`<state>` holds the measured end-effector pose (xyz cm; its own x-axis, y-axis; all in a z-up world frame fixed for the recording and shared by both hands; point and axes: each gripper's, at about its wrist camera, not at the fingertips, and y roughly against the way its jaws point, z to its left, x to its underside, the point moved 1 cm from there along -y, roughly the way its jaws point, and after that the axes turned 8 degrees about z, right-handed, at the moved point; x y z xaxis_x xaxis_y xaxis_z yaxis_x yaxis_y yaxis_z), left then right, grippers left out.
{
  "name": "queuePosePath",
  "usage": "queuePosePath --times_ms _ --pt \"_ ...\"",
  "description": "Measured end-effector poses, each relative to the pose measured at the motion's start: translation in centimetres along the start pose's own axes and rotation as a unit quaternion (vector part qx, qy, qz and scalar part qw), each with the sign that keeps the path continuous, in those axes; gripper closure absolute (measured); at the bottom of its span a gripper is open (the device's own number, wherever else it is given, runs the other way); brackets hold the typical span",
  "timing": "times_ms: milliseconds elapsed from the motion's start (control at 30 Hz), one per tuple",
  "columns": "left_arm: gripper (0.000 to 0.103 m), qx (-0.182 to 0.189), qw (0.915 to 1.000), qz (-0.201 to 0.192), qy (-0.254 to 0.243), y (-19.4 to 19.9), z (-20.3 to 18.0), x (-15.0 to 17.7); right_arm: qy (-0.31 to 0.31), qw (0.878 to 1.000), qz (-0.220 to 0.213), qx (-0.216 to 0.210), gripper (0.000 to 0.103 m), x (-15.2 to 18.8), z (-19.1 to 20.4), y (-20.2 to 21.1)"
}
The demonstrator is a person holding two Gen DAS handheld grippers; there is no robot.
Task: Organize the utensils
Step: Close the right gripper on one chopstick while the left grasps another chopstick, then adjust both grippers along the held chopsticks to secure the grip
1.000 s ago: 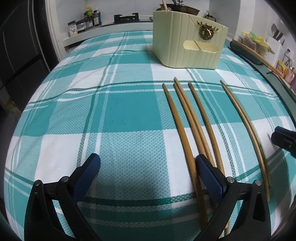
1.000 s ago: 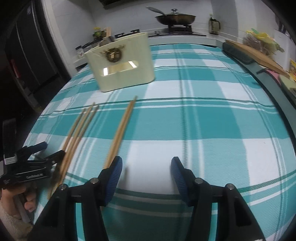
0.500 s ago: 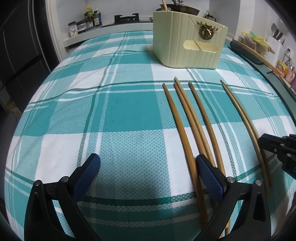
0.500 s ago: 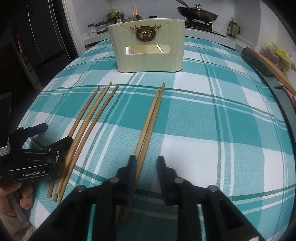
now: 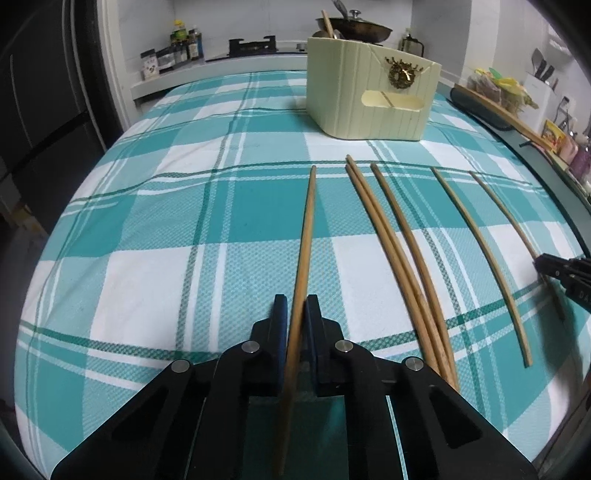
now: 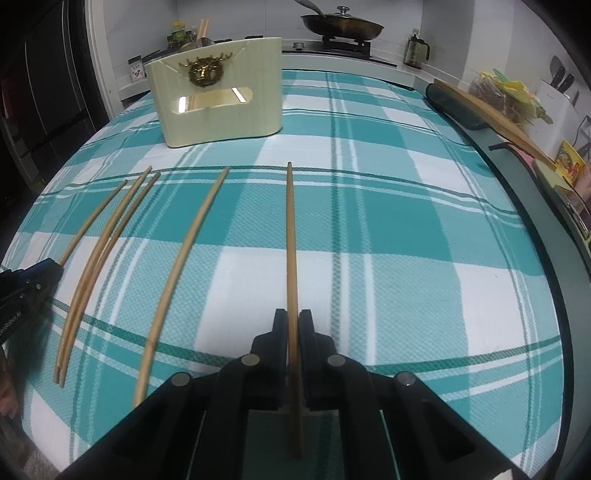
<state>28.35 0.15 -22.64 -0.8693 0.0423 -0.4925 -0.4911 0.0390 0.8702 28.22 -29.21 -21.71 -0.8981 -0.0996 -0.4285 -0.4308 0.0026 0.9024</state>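
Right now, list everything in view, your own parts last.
Chopsticks: six, light wood; four loose on the cloth, one in each gripper.
Utensil holder: one, cream with gold emblem, far end of table.
Tablecloth: one, teal and white plaid.
Pan: one, dark, lidded, on the stove behind.
Left gripper: black, blue pads, shut on a chopstick.
Right gripper: black, shut on a chopstick.

Bare checked cloth on the worktop lies open right of the chopsticks; ahead stands the cream holder, seemingly well apart.
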Motion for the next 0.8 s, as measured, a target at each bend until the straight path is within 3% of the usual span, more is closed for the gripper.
queuePosePath --times_ms 167,233,267,300,333,367,433,567,700,800 --pt "0.092 0.014 0.9992 0.014 0.035 0.8 2.3 1.0 -0.003 1.0 0.006 0.0 0.096 1.6 -1.9 0.8" --pt "0.076 0.034 0.9984 0.026 0.038 0.9 2.8 0.9 0.004 1.0 0.014 -0.019 0.094 1.8 -2.1 0.9" --pt "0.056 0.041 0.9981 0.03 0.034 0.9 2.9 0.8 0.01 0.999 0.018 -0.027 0.091 1.8 -2.0 1.0" --pt "0.038 0.045 0.9981 0.034 0.024 0.9 2.9 0.7 0.018 0.999 0.022 -0.033 0.081 1.9 -1.9 1.1" --pt "0.035 0.04 0.9985 0.037 0.01 0.9 2.8 0.5 0.026 0.999 0.025 -0.037 0.068 1.8 -1.9 1.2" --pt "0.034 0.034 0.9987 0.039 -0.005 0.8 2.7 0.4 0.034 0.998 0.027 -0.041 0.063 1.8 -1.8 1.3" --pt "0.034 0.018 0.9977 0.054 -0.035 0.0 2.3 0.1 0.052 0.997 0.039 -0.043 0.062 1.6 -1.6 1.1" --pt "0.022 0.011 0.9974 0.053 -0.047 -0.6 2.6 -0.2 0.078 0.995 0.042 -0.042 0.062 1.5 -1.4 0.6" --pt "0.003 0.006 0.9983 0.043 -0.039 -1.3 3.3 -0.3 0.065 0.997 -0.004 -0.051 0.057 1.7 -1.9 0.3" --pt "0.0 0.008 0.9987 0.034 -0.038 -1.5 3.5 -0.3 0.058 0.997 -0.038 -0.047 0.051 1.9 -2.1 0.2"
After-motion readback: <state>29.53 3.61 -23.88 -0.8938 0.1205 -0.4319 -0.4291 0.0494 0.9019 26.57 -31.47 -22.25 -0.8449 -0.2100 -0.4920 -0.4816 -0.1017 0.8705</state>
